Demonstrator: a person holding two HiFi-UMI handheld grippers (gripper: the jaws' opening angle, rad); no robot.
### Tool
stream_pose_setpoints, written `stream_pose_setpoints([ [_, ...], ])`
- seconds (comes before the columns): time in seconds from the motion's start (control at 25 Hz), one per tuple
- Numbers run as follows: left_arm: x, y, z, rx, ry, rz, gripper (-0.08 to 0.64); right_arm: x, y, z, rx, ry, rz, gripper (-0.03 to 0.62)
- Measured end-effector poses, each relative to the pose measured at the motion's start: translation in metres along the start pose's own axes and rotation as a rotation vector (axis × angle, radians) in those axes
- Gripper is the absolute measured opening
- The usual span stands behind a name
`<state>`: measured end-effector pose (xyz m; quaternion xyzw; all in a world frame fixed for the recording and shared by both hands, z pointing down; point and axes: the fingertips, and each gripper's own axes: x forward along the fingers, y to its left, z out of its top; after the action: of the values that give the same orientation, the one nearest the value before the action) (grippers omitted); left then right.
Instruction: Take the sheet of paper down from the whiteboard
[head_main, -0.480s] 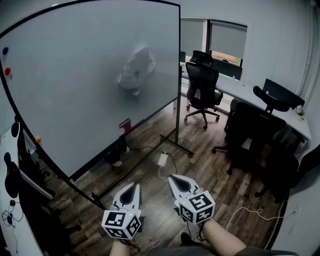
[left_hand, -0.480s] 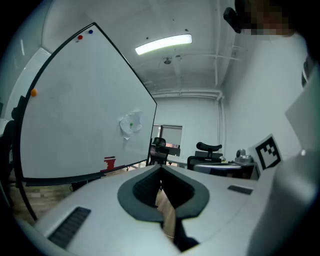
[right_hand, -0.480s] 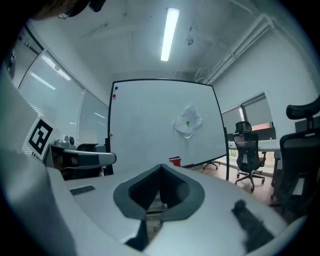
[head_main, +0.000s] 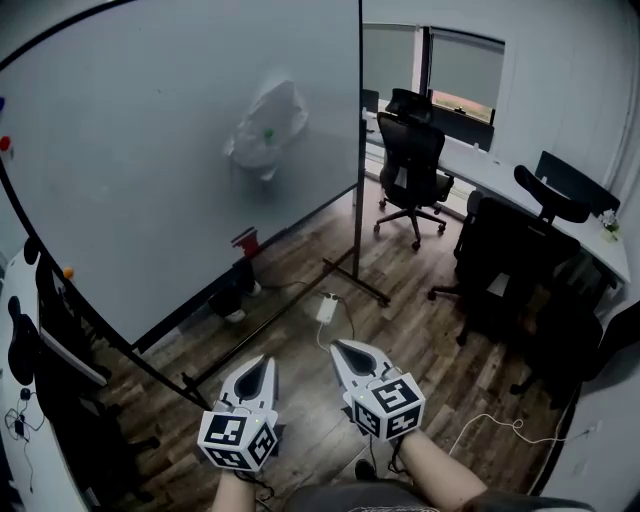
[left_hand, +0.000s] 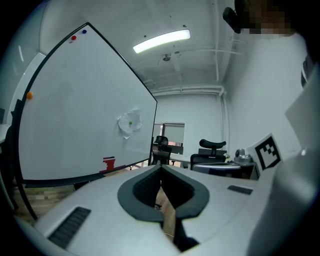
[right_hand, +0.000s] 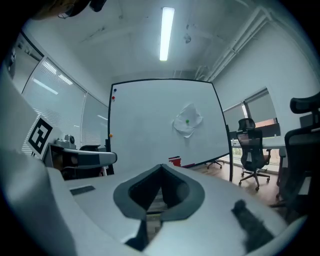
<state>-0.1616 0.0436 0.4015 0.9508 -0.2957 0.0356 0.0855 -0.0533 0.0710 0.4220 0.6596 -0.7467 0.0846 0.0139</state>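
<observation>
A crumpled white sheet of paper (head_main: 266, 128) hangs on the whiteboard (head_main: 150, 180), pinned by a small green magnet (head_main: 267, 131). It also shows in the left gripper view as the paper (left_hand: 129, 122) and in the right gripper view as the paper (right_hand: 188, 120). My left gripper (head_main: 258, 367) and right gripper (head_main: 343, 350) are held low, side by side over the wooden floor, well short of the board. Both are shut with nothing between the jaws.
The whiteboard stands on a black wheeled frame (head_main: 355, 270). A red eraser (head_main: 245, 240) sits on its lower edge; red and orange magnets (head_main: 67, 272) dot its left side. Black office chairs (head_main: 410, 165) and a long desk (head_main: 520, 190) stand to the right. A white power strip (head_main: 326, 308) lies on the floor.
The view has shifted slightly; both grippers sit a little lower and further left in the head view. The paper and board are as before.
</observation>
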Motion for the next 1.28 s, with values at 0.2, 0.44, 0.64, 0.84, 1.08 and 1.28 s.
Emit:
stream_pose_setpoints([
  [0.2, 0.016, -0.015, -0.001, 0.002, 0.004, 0.008, 0.014, 0.0, -0.013, -0.001, 0.054, 0.0, 0.089, 0.021],
  [0.44, 0.052, -0.033, 0.001, 0.041, 0.009, 0.072, 0.014, -0.002, -0.038, -0.001, -0.062, 0.009, 0.155, 0.021],
  [0.64, 0.08, -0.046, 0.003, 0.051, -0.002, 0.111, 0.014, 0.003, -0.069, 0.0, -0.103, 0.006, 0.182, 0.021],
  [0.84, 0.096, -0.035, 0.014, -0.001, -0.028, 0.157, 0.014, 0.01, -0.085, -0.003, -0.071, 0.005, 0.183, 0.021],
  [1.08, 0.119, -0.027, 0.019, 0.07, -0.005, 0.148, 0.014, 0.03, -0.104, -0.005, -0.036, 0.006, 0.171, 0.023],
  [1.28, 0.134, -0.005, 0.021, 0.044, -0.013, 0.164, 0.014, 0.049, -0.115, -0.007, -0.043, 0.023, 0.172, 0.023],
])
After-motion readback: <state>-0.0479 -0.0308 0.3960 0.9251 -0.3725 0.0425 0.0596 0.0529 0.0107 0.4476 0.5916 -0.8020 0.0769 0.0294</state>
